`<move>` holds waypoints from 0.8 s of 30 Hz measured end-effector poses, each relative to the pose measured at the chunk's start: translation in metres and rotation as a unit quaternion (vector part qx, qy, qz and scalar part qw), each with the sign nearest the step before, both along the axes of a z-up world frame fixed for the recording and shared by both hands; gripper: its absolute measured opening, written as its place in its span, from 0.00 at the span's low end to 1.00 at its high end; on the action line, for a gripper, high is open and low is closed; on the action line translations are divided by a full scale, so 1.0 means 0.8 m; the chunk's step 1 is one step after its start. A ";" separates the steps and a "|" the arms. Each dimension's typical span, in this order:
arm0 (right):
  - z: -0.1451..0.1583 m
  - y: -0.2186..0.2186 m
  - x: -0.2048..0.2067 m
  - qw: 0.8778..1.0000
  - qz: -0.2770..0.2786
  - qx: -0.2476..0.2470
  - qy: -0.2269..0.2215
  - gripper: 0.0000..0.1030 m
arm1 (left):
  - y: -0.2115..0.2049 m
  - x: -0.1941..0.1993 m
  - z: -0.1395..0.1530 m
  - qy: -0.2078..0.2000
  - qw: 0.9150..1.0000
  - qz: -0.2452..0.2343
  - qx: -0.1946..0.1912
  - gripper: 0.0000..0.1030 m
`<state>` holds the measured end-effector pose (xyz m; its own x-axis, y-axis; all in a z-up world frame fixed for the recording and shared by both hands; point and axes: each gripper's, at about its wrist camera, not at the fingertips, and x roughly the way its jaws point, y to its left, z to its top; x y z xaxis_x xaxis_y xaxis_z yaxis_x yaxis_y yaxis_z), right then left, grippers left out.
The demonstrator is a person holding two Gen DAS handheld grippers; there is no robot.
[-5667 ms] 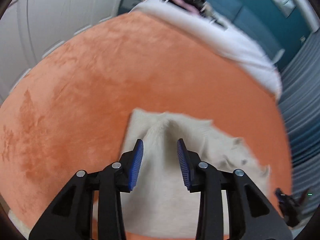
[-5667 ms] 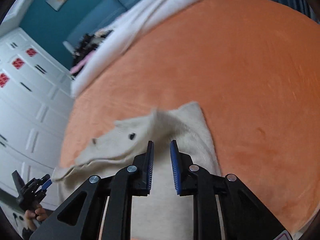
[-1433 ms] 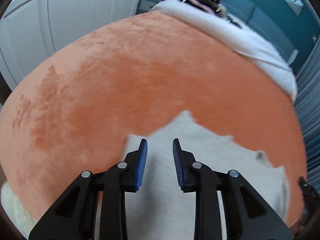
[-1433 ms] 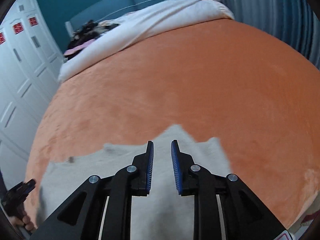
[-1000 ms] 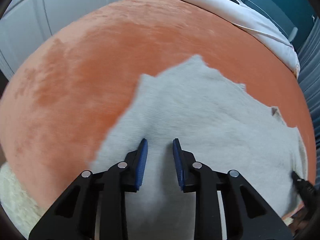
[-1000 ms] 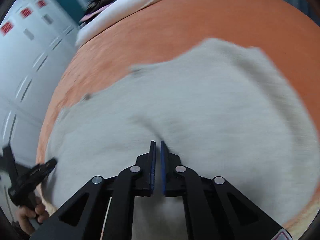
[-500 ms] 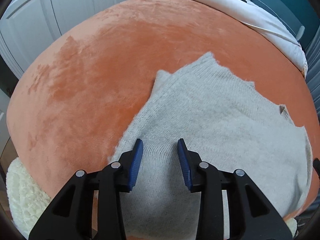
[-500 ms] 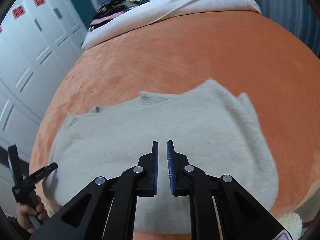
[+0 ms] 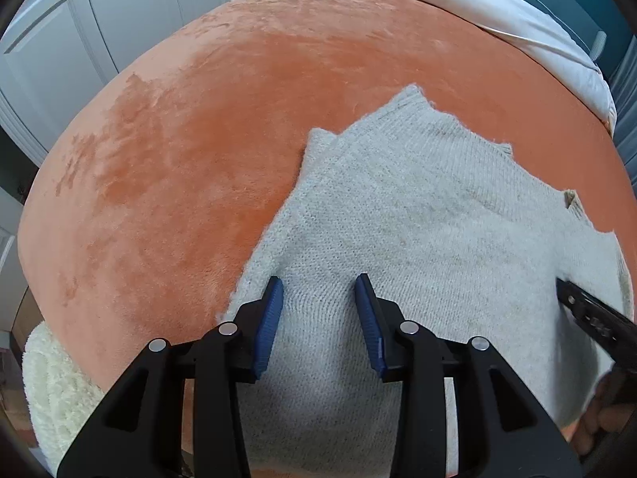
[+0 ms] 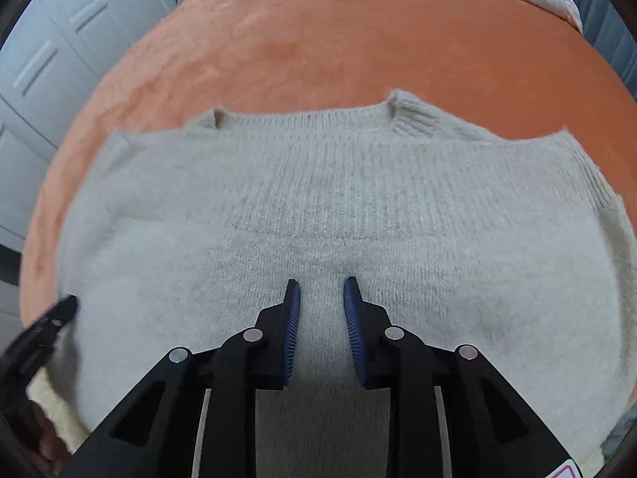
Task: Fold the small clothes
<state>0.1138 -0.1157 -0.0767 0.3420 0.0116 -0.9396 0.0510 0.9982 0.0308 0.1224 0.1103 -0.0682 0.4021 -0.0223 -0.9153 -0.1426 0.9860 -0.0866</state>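
Note:
A pale grey knitted sweater (image 9: 418,215) lies spread flat on the orange blanket (image 9: 191,147), its neck edge toward the far side. It also fills the right wrist view (image 10: 326,219). My left gripper (image 9: 318,294) is open and empty, just above the sweater's near left part. My right gripper (image 10: 320,290) is open and empty over the sweater's near middle. The right gripper also shows at the right edge of the left wrist view (image 9: 593,318), and the left gripper at the left edge of the right wrist view (image 10: 43,330).
The orange blanket (image 10: 358,40) covers a bed. A white duvet (image 9: 497,12) lies along the far side. White wardrobe doors (image 9: 79,28) stand to the left. A cream fleecy rug (image 9: 51,382) lies below the bed's near left edge.
Both grippers let go of the sweater, which now lies flat. The right jaws, nearly shut half a second ago, have opened. The left jaws have opened a little wider.

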 end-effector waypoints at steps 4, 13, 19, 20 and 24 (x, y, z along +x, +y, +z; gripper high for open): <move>0.059 -0.003 -0.012 0.996 -0.011 0.079 -0.029 0.23 | 0.011 0.000 0.003 0.000 1.000 0.002 -0.022 0.35; 0.002 -0.061 -0.046 0.992 -0.053 0.111 0.000 0.21 | 0.026 -0.010 -0.005 0.014 0.998 0.023 -0.055 0.37; 0.092 -0.151 -0.122 0.979 -0.143 0.124 -0.071 0.23 | 0.026 -0.011 0.001 0.014 0.998 0.020 -0.054 0.39; 0.095 -0.172 -0.143 0.980 -0.163 0.092 -0.074 0.24 | 0.026 -0.011 0.000 0.012 0.998 0.019 -0.056 0.39; 0.018 -0.249 -0.192 0.967 -0.254 0.012 0.011 0.24 | 0.020 -0.012 -0.003 0.005 0.999 0.017 -0.045 0.43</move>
<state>-0.0396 -0.3148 -0.0621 0.2886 -0.1300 -0.9486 0.5360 0.8429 0.0476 0.1130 0.1265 -0.0707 0.3955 -0.0905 -0.9140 -0.1770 0.9690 -0.1725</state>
